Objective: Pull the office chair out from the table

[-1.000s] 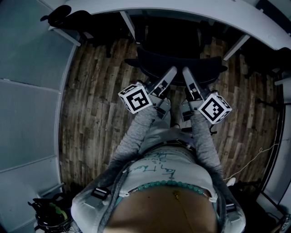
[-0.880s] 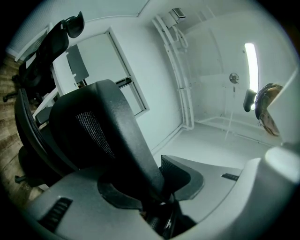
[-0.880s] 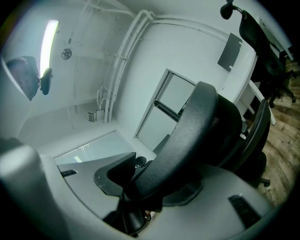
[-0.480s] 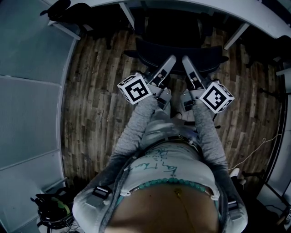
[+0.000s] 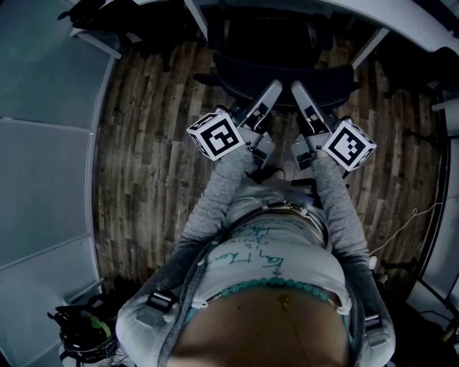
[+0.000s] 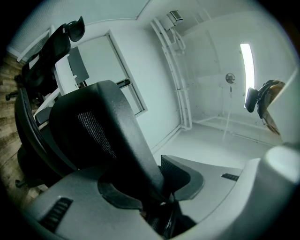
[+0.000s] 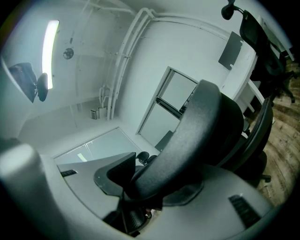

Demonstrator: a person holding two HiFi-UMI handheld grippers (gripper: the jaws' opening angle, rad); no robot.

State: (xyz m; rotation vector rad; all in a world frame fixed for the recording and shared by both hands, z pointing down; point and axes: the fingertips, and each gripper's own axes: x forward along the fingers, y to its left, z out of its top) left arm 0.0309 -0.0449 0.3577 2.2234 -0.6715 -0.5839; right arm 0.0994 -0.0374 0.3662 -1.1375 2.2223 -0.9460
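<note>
At the office chair (image 5: pixel 229 75), left claw (image 5: pixel 273 89) and right claw (image 5: pixel 296 90) clamp, angled inward.

left hand-held gripper (image 6: pixel 152 185) | jaws clamped on office chair (image 6: pixel 101 126) backrest

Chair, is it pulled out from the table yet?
Not yet. Done: the left gripper and the right gripper are both clamped on the top of the chair back. In hand: the grip for pulling. Left: the chair stands close against the table, so most of the pulling looks undone.
</note>
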